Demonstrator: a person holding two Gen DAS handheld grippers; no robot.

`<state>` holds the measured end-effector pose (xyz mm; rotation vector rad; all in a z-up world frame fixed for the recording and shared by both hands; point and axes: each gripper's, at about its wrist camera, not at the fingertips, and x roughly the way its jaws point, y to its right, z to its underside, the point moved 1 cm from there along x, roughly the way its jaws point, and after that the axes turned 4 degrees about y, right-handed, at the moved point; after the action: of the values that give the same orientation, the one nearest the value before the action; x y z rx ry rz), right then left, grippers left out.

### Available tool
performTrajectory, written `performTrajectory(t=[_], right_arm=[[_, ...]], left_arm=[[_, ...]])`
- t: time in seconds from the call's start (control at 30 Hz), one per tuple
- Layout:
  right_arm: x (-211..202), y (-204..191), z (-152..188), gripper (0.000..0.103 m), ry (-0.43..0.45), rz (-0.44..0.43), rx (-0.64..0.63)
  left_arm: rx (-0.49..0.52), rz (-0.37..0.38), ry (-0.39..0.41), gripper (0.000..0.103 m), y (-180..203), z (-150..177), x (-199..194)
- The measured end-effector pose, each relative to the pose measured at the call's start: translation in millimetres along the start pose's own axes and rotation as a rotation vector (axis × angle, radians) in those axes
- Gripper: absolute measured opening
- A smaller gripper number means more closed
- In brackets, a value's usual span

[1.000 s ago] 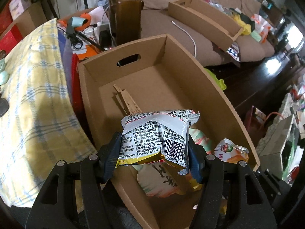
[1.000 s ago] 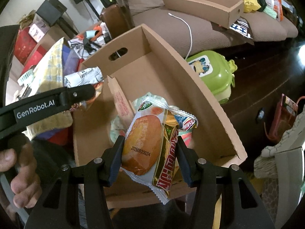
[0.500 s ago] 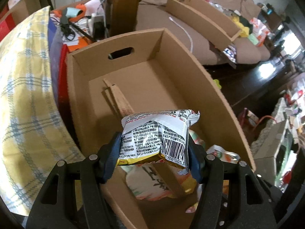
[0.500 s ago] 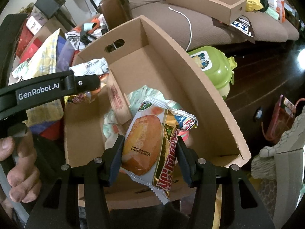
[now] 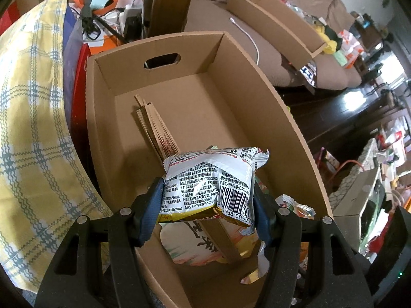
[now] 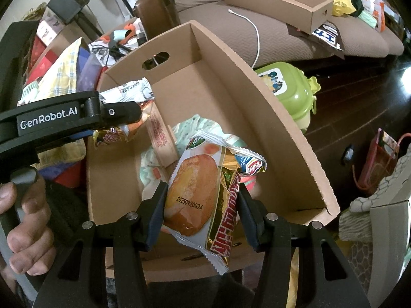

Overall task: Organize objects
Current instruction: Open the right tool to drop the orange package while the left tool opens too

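Your left gripper is clamped on a white snack packet, barcode side up, its blue pads pressing the packet's two sides; the packet hangs over the near end of the cardboard box, above the box floor and not touching it. Your right gripper is clamped on a bread packet together with a gold wrapper pressed against its side; both sit between the pads and hang over the near wall of the same box. Your left hand shows beside the box's left wall, wrapped round the grip of its gripper. Inside the box, at the near end, lie a pale green patterned bag and a pale printed bag; a cardboard strip leans along the box's middle, its lower end among those bags. The far end of the box, below the handle slot, holds nothing but bare floor. Just beside the box's right wall sits a green lidded container; beside its left wall lies a yellow checked cloth. Well beyond the box, a shallow cardboard tray rests on a brown sofa.
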<state>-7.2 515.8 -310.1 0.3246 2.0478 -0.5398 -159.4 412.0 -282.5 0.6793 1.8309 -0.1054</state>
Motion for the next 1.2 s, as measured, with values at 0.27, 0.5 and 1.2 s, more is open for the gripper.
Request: performTrajectory(t=[0.27,0.5,1.2], right_arm=[[-4.0,2.9,-2.2,0.066,0.014,0.021,0.028],[-10.3,3.4,-5.4,0.07,0.045,0.025,0.028],[-13.8,-1.1,-7.8,0.07,0.089,0.066,0.005]], left_arm=[[-0.044,0.027,0.015,0.068,-4.9,-3.4,-4.7],[-0.042,0.074,0.079,0.078,-1.8,-5.2,-19.8],[-0.084,0.131,0.176,0.078,-9.4,-7.3,-51.3]])
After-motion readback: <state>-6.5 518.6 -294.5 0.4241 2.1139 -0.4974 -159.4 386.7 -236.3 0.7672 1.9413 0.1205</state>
